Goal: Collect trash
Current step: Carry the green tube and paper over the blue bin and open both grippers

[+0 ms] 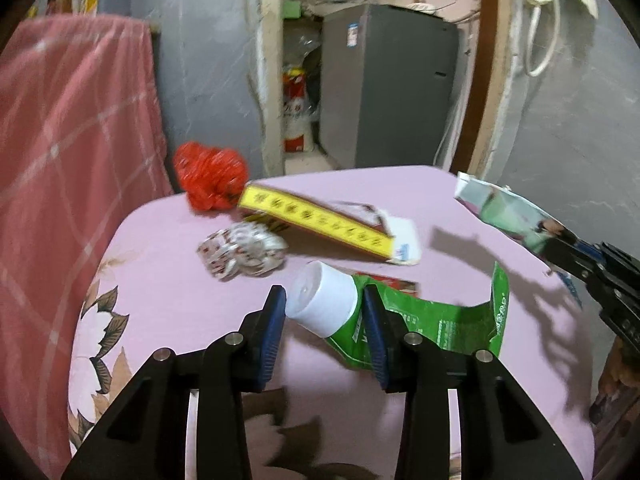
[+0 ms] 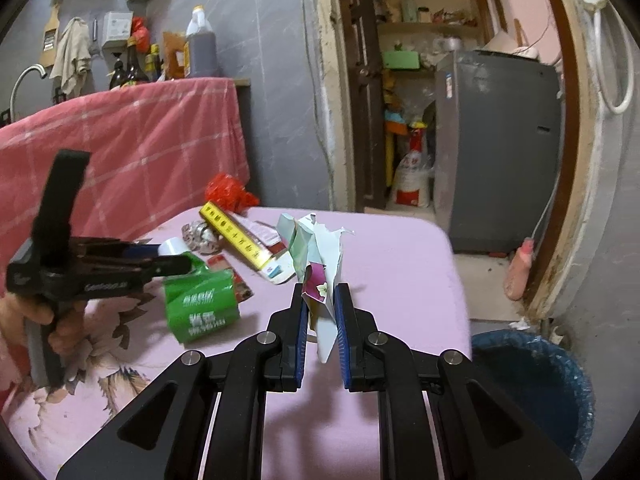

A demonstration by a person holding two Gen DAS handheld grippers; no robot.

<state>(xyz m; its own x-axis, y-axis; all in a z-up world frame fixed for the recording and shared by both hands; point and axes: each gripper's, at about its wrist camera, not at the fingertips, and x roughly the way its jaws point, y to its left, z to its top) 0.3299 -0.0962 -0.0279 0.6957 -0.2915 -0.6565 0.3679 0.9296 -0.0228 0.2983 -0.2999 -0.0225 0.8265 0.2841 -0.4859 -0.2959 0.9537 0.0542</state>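
Observation:
My left gripper [image 1: 322, 300] has its blue pads on either side of the white cap of a crumpled green tube [image 1: 432, 320], pressing on it just above the pink floral tablecloth [image 1: 168, 300]. In the right wrist view the same gripper [image 2: 172, 258] comes in from the left in a person's hand, with the green tube [image 2: 200, 304] hanging below it. My right gripper [image 2: 322, 292] is shut on a torn pale carton piece [image 2: 316, 248] with a purple flower print, held upright over the table. That carton [image 1: 512, 216] also shows at the right edge of the left wrist view.
On the cloth lie a red plastic bag [image 1: 210, 176], a long yellow box [image 1: 320, 220], a crumpled printed wrapper [image 1: 244, 252] and a flat red packet [image 1: 396, 282]. A blue bin [image 2: 532, 384] stands on the floor right of the table. Behind are a pink-draped counter [image 2: 140, 148] and a grey fridge [image 2: 496, 148].

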